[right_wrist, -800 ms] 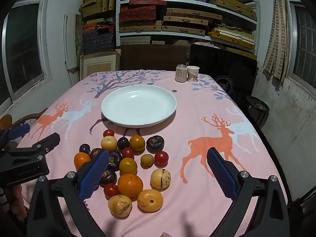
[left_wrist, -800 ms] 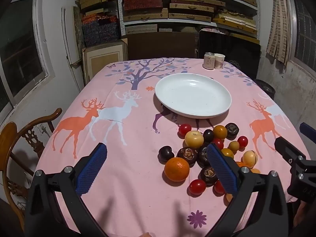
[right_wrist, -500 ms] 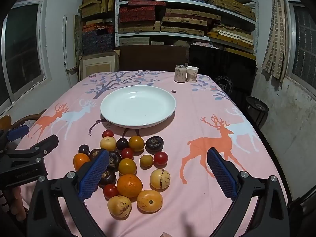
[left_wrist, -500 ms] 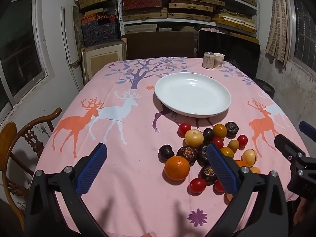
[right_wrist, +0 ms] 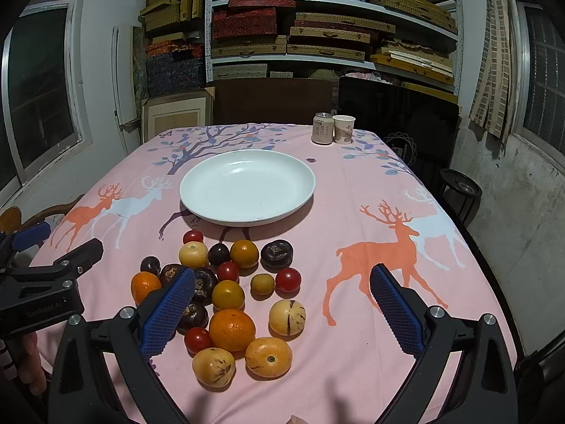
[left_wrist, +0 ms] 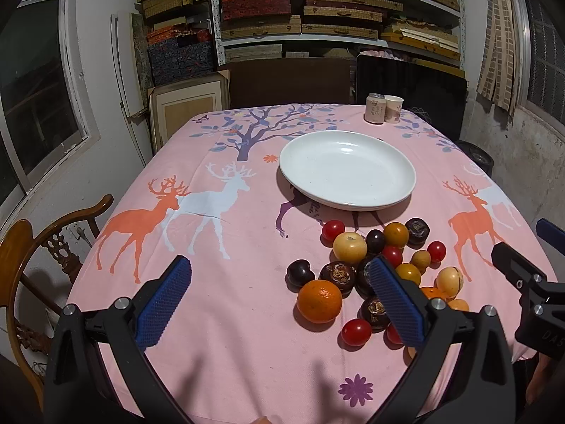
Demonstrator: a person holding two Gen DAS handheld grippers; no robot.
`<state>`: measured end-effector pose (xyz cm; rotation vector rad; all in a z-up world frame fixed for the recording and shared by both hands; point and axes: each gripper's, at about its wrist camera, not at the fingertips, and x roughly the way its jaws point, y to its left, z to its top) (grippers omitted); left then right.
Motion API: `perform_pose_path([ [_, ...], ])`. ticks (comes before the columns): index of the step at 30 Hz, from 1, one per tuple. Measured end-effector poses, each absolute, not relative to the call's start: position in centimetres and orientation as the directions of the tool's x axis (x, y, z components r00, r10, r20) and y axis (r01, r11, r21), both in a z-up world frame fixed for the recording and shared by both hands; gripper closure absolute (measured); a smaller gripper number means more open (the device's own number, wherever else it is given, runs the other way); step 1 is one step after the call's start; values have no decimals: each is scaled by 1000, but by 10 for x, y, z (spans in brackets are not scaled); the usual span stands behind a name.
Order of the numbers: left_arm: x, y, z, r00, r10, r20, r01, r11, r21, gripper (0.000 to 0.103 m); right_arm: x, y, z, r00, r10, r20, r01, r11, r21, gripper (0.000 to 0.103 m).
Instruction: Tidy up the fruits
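While the white plate (right_wrist: 247, 187) is sitting bare on the worktop (right_wrist: 353, 371), nothing of the sorting is looking done yet, so I am judging the task to be at its very start. The fruits (right_wrist: 226, 293) are all lying in one loose cluster on the pink deer-print cloth, just on the near side of the plate: cherry tomatoes, dark mangosteens and plums, oranges such as the one at the cluster's left edge (left_wrist: 319, 301), and yellow streaked melons (right_wrist: 287, 317). The left hand-held gripper (left_wrist: 279, 304) is hanging above the cloth beside the cluster with its blue pads spread wide and nothing between them. The right hand-held gripper (right_wrist: 282, 314) is hovering over the near fruits, equally wide and gripping nothing. Every piece is waiting to be picked and placed, presumably onto the plate.
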<state>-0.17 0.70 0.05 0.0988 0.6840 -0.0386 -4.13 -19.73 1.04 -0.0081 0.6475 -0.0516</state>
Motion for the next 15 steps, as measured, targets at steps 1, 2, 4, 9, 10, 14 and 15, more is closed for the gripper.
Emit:
perform_pose_path([
  [1,-2,7,1,774,-4,-633,68,995,78,4,-41,-197,10,796,-50,-603,46,999,-23,4],
  [2,-1,7,1,774,-5,-634,69,995,77,4,-41,-197,10,795,-50,-604,45,999,-22,4],
  [4,-1,7,1,773,-5,-635,70,995,77,4,-41,-196,9,795,-47,-604,42,999,-21,4],
  [9,-2,7,0,774,-4,-633,69,995,79,4,-41,-196,9,795,-44,-604,40,999,-21,4],
  [10,-2,7,0,774,-5,-633,69,995,77,4,-41,-196,9,796,-43,-604,39,999,-20,4],
  [14,-3,4,-1,777,-5,-630,75,994,85,4,-41,-196,9,795,-44,-605,39,999,-20,4],
  [15,-3,3,-1,777,-5,-629,76,993,87,4,-41,-196,10,794,-42,-606,37,999,-21,4],
])
